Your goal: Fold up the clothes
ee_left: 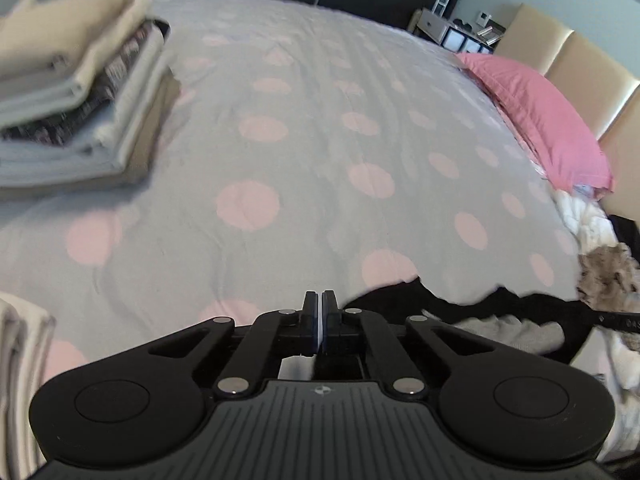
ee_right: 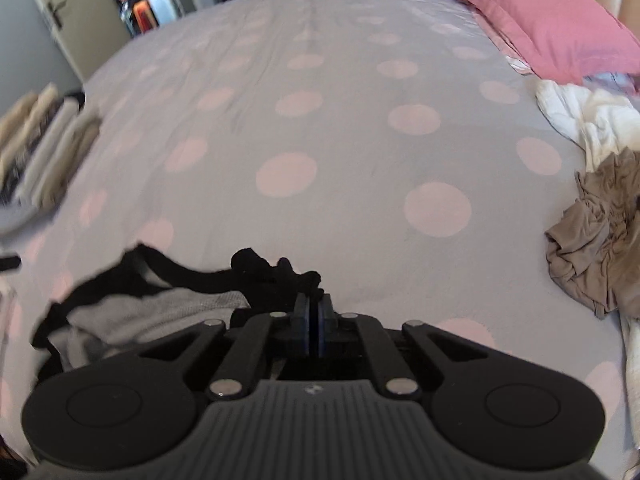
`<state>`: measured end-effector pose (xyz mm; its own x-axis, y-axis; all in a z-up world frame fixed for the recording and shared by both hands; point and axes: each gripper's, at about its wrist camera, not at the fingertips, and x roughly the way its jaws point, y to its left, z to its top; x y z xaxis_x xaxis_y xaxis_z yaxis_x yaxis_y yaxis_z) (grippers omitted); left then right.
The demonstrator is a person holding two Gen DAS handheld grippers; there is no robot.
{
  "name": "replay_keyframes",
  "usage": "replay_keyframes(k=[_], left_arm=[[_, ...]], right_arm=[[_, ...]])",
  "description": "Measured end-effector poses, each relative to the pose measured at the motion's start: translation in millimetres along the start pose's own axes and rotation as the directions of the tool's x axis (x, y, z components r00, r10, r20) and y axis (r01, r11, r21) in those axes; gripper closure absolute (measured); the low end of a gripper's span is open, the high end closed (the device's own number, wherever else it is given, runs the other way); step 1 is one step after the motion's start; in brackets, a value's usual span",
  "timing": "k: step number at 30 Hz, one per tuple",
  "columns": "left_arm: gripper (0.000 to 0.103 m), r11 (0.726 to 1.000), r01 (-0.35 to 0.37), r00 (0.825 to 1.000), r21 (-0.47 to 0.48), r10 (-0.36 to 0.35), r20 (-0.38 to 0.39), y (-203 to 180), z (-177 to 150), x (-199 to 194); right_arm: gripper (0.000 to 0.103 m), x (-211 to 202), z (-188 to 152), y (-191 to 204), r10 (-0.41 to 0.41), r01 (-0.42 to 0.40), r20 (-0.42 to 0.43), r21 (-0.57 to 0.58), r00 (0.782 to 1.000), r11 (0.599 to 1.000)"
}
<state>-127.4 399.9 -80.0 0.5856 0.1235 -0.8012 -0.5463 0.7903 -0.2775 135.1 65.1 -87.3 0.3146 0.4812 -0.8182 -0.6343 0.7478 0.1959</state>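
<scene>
Progress check — a stack of folded clothes [ee_left: 76,92] sits at the far left of the bed [ee_left: 320,140], with a second folded stack [ee_left: 20,360] at my near left edge. So a good share looks done. Left to do, as I judge it: the black-and-grey garment [ee_right: 160,304] in front of me, a crumpled tan piece [ee_right: 596,240] and a white heap [ee_right: 592,120] on the right side near the pink pillow [ee_right: 540,20].

Left tool [ee_left: 319,300]: fingers pressed together. From its own camera I see nothing between the tips; the black garment's edge lies just to its right, touching or nearly so — I cannot tell whether a thin bit of cloth is pinched.

Right tool [ee_right: 314,304]: fingers also pressed together, and bunched black fabric rises right at the tips. It looks pinched on that cloth, though the dark-on-dark makes me cautious.

The garment lies bunched low between the two tools, grey inner face showing, not yet spread flat. My read: this item is barely started, with no fold made yet.
</scene>
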Motion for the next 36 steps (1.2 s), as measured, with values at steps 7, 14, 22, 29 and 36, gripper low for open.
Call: replay_keyframes(k=[7, 14, 22, 29, 36], left_arm=[[0.057, 0.997, 0.015, 0.992, 0.072, -0.005, -0.129, -15, -20, 30], [0.057, 0.994, 0.01, 0.98, 0.11, 0.012, -0.197, -24, -34, 49], [0.099, 0.999, -0.022, 1.0, 0.024, 0.023, -0.02, -10, -11, 12], [0.099, 0.997, -0.06, 0.968, -0.047, 0.07, 0.241, 2, 7, -44], [0.099, 0.997, -0.041, 0.955, -0.06, 0.057, 0.291, 14, 18, -69]], right_arm=[[0.098, 4, -3, -17, -0.144, 0.144, -0.016, 0.017, 0.989, 0.989], [0.098, 22, -14, -16, -0.145, 0.143, -0.076, -0.026, 0.987, 0.989], [0.098, 1, -5, -18, -0.137, 0.137, 0.03, -0.004, 0.99, 0.991], [0.098, -22, 3, -12, -0.112, 0.113, 0.15, 0.001, 0.982, 0.994], [0.098, -42, 13, 0, -0.077, 0.097, 0.23, -0.08, 0.97, 0.992]])
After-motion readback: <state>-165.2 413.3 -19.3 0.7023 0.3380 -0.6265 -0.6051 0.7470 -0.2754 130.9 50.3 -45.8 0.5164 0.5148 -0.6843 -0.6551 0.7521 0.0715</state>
